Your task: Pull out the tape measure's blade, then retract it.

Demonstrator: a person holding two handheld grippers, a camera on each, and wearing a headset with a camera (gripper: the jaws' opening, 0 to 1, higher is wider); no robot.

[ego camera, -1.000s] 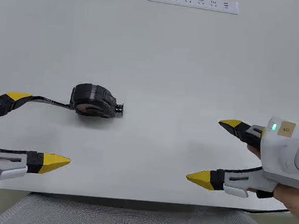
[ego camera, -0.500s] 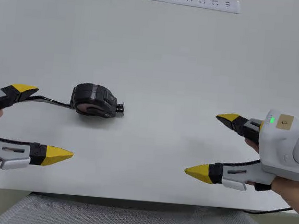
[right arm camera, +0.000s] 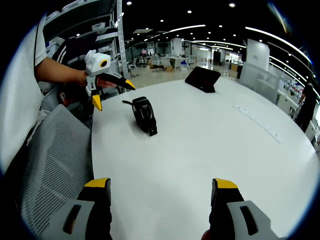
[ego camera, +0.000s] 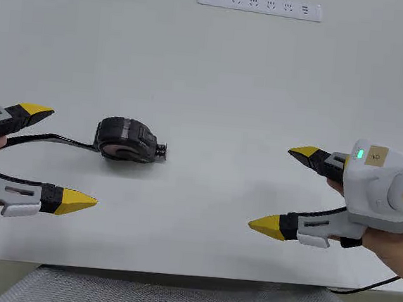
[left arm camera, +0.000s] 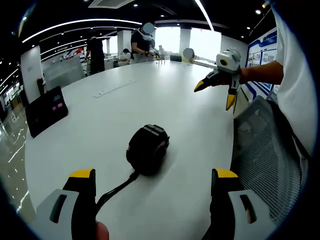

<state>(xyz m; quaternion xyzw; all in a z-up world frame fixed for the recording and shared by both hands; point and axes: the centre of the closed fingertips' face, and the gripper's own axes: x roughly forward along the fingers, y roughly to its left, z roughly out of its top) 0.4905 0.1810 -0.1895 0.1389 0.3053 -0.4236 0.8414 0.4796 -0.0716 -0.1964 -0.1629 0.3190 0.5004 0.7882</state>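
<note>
Head view: left gripper (ego camera: pixel 68 156) and right gripper (ego camera: pixel 274 188), fingers wide apart and empty, flank the tape measure (ego camera: pixel 126 139).

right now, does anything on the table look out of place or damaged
Nothing stands out. The tape measure lies on the table, blade retracted, strap trailing toward the open left hand-held gripper; the right hand-held gripper is open and apart.
</note>
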